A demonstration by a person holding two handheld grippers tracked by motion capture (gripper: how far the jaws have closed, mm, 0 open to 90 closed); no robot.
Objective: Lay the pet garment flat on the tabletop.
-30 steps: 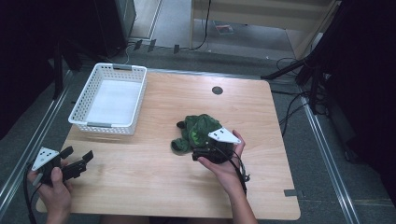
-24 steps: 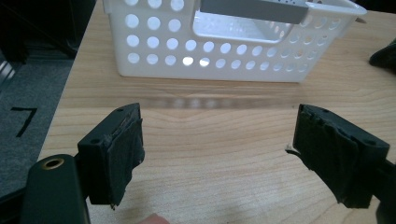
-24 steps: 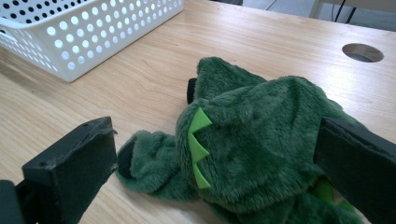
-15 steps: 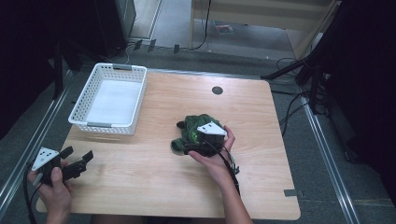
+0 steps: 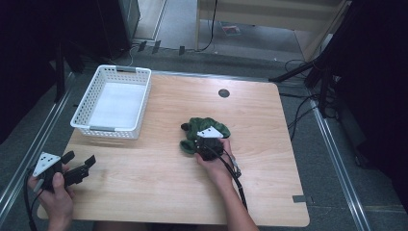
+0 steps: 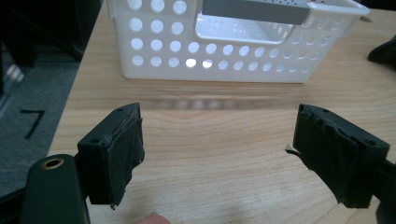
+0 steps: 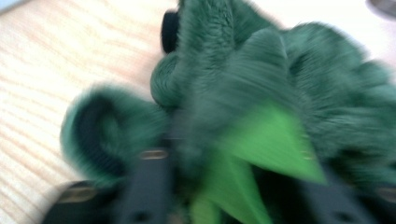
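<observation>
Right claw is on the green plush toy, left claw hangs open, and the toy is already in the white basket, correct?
Not quite: the high view shows the toy on the table, right of the basket. The rest stands.

A light wooden table [image 5: 144, 192] with a dark round hole [image 5: 223, 93] near its far edge carries two things. A white perforated basket [image 5: 113, 102] stands on it at the upper left of the high view, and a dark green plush toy [image 5: 204, 130] lies on the wood near the centre, well apart from the basket.
</observation>
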